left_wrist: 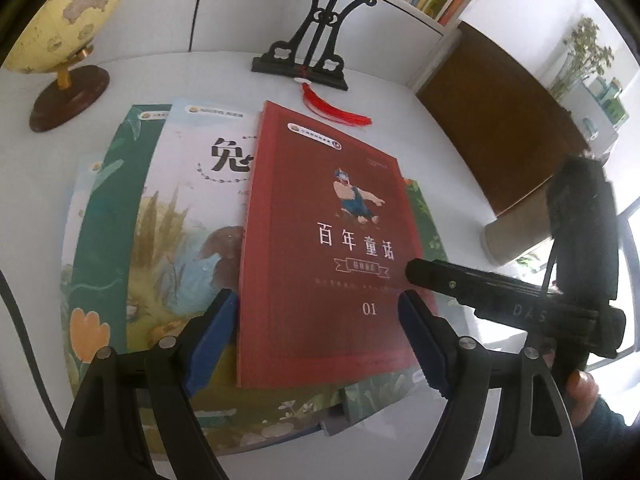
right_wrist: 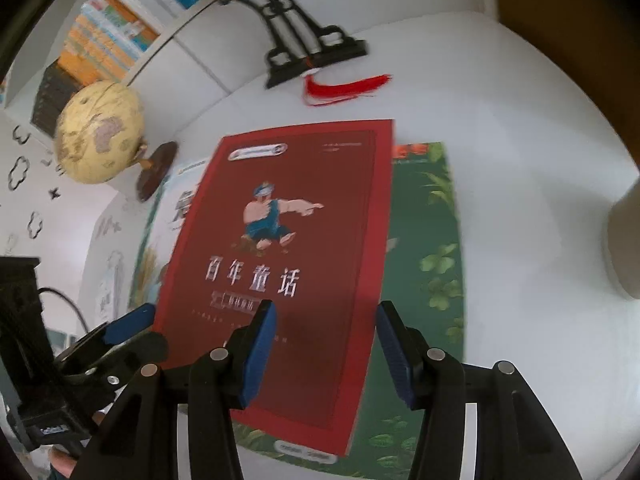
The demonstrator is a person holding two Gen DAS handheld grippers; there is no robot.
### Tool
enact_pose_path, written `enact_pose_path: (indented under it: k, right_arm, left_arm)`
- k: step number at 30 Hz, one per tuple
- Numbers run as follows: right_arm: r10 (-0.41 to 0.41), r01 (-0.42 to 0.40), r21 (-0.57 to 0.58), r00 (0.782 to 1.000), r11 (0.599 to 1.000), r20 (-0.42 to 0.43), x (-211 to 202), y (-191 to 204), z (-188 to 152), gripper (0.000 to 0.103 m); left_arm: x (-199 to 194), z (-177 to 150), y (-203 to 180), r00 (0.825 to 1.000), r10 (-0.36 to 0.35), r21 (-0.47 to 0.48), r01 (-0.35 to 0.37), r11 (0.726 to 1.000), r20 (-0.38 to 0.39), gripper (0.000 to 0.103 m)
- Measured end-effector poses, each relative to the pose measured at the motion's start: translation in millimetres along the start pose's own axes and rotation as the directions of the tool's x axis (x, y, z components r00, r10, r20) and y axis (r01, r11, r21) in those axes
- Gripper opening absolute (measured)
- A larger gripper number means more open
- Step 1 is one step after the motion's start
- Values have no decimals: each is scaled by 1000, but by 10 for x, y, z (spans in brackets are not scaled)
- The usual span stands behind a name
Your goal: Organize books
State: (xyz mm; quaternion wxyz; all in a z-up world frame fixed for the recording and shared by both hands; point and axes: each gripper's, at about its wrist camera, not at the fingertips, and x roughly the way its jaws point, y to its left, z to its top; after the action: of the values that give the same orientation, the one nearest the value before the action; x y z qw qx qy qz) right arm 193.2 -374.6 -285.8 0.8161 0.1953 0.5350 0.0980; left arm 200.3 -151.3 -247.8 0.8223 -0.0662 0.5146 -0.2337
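Covering the books under it, the red book (left_wrist: 324, 240) hides most of their covers on the counter (left_wrist: 452, 152). My left hand-held gripper (left_wrist: 320, 340) gapes wide and my right hand-held gripper (right_wrist: 326, 354) narrower, both empty above it; a globe (left_wrist: 64, 12) and fan stand (left_wrist: 308, 56) stand behind.

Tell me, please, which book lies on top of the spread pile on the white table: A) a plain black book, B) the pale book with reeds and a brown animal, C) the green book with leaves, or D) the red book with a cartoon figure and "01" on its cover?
D: the red book overlaps the pale reed book at its left and the green leafy book at its right, nothing covering it.
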Motion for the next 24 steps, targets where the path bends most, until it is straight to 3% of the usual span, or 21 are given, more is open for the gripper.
enact_pose_path:
  k: [5,11,18,24]
  right_arm:
    - [-68,68,-88,998,994,10,-1,215,-21,52]
    - [-25,26,-129,1000,991,13,-70,476,-108,52]
    - [7,-16,-181,999,983,-53,41,906,-478,52]
    - [-25,10,-228,998,974,-64,43,1136,-747,51]
  left_arm:
    - [-106,-78,9,1000,22,9,-22,1000,5,80]
    - [-425,-338,196,999,47,-23,-47,999,18,80]
    - [-672,-625,580,996,86,-114,-84,990,12,80]
    - [-618,-743,777,996,78,-123,-83,989,-46,80]
